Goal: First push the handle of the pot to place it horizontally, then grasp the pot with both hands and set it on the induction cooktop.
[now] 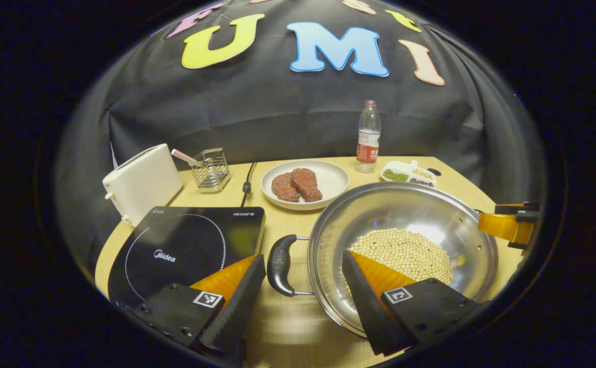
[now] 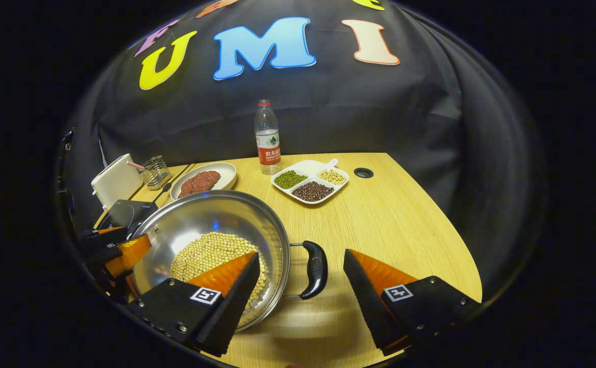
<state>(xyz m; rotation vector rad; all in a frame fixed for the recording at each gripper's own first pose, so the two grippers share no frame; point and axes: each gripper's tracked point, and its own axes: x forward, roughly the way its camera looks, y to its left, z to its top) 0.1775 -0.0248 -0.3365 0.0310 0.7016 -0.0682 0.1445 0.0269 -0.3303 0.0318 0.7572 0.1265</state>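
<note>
A steel pot (image 1: 420,214) with soybeans in it stands on the wooden table, right of the black induction cooktop (image 1: 185,245). Its left black handle (image 1: 280,266) lies between the fingers of my left gripper (image 1: 300,301), which is open; one finger hangs over the pot's inside. In the right gripper view the pot (image 2: 211,225) is at the left and its right handle (image 2: 314,270) sits between the fingers of my open right gripper (image 2: 300,296). Each view also catches the other gripper at the pot's far rim: right gripper (image 1: 507,225), left gripper (image 2: 119,250). The cooktop (image 2: 124,212) peeks out behind the pot.
A white toaster (image 1: 139,181) and a wire holder (image 1: 210,169) stand behind the cooktop. A plate of meat (image 1: 305,185), a water bottle (image 1: 368,137) and a divided dish of beans (image 2: 310,185) sit at the back. Bare table (image 2: 405,230) lies right of the pot.
</note>
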